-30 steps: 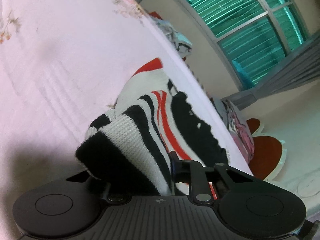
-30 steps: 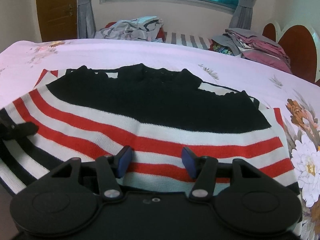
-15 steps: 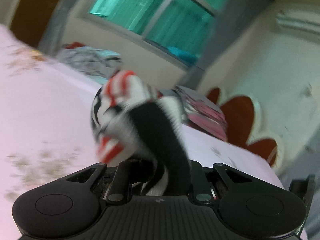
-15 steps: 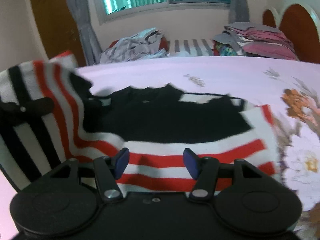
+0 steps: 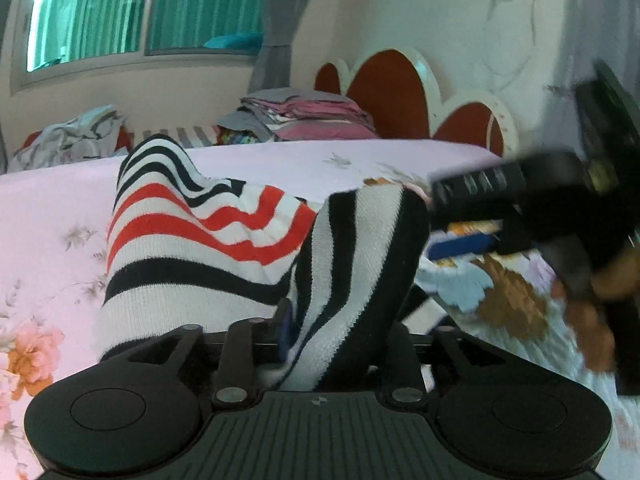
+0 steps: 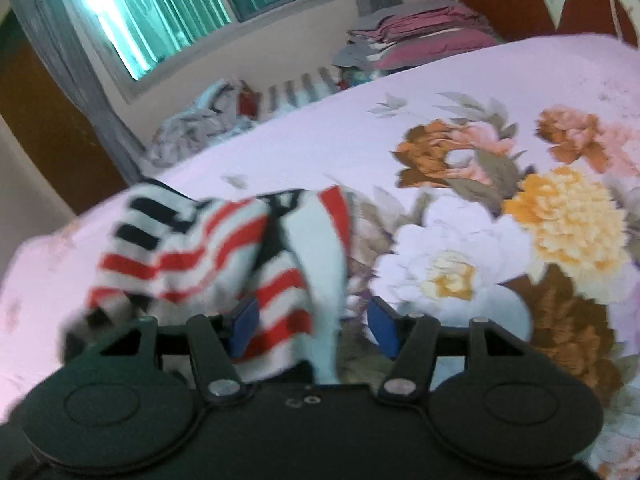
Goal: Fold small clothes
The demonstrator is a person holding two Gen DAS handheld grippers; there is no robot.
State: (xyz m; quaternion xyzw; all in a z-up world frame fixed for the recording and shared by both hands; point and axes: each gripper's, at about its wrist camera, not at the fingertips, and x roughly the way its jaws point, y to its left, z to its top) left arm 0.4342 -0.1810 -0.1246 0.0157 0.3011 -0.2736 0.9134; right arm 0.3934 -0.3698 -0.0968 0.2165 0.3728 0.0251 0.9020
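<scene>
While the left claw (image 5: 340, 336) (jaws just widening) pinches the striped sweater (image 5: 224, 248), the right claw (image 6: 310, 320) stands spread.

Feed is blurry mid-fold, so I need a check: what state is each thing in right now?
striped sweater: bunched, held up above the bed.
left hand-held gripper: closed on the striped sweater, jaws have just been opening.
right hand-held gripper: open, a sweater fold hanging loose between its pads.
folded stack: neatly folded, beyond the bed.
loose clothes heap: unfolded.
</scene>
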